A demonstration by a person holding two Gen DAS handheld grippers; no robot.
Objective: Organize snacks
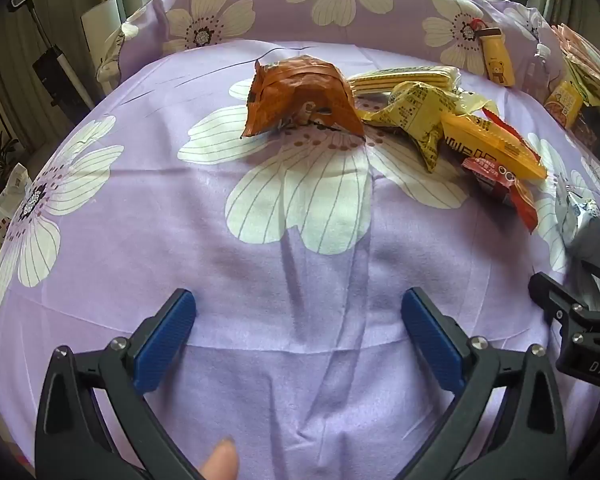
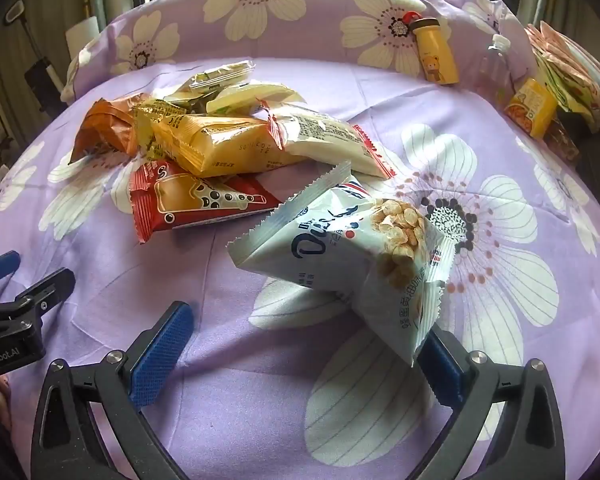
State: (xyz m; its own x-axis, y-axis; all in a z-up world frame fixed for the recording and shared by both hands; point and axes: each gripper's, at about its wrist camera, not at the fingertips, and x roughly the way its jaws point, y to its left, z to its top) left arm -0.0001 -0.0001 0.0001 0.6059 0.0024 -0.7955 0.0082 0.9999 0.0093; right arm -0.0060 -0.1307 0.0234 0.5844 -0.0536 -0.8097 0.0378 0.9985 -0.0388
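The snacks lie in a heap on a bed with a purple flower sheet (image 2: 260, 360). The left tongs (image 1: 298, 338) are wide apart with nothing between them, over bare sheet. The right tongs (image 2: 300, 348) are wide apart too. A white puffed-snack bag (image 2: 340, 256) sits just in front of them, and its corner hides the right blue pad, so I cannot tell if they touch.

That white bag looks like the next one to pick up. It is puffy, so squeeze gently on the flat crimped edge, not the fat middle. Lift it straight up so it does not drag the red bag (image 2: 196, 200) or the yellow bag (image 2: 220, 148) beside it. The orange bag (image 1: 300, 96) can wait for the left tongs
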